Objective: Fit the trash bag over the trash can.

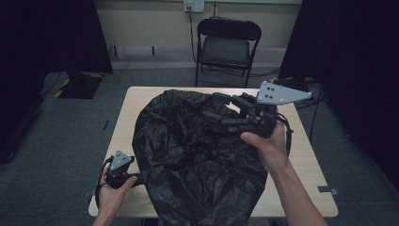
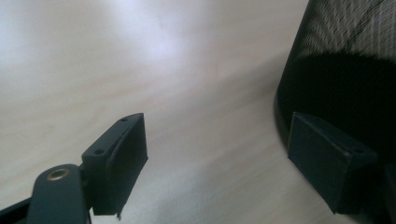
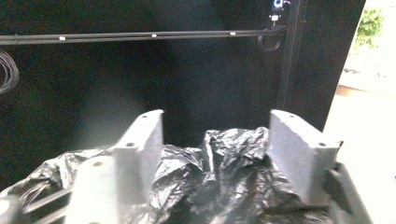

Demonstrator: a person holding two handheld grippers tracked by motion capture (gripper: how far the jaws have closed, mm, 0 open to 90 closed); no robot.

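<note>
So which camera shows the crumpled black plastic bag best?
The high view: the whole crumpled black plastic bag spreads across the table. The right gripper view shows folds between open tongs; the left gripper view, a dark meshed edge.

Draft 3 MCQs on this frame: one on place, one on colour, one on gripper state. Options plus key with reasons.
1. Where is the left gripper?
A. low at the table's near-left edge, beside the bag
B. over the chair
C. at the table's far-right corner

2. What colour is the plastic bag?
A. white
B. black
C. blue

3. How do the right gripper's jaws stand?
A. shut on the bag
B. shut on nothing
C. open above the bag

Key: 1 A, the high view shows it low at the near-left edge of the table, next to the bag. 2 B, the crumpled film is black in the high view and the right gripper view. 3 C, the right gripper view shows a wide gap between the jaws, with the bag's folds below.
</note>
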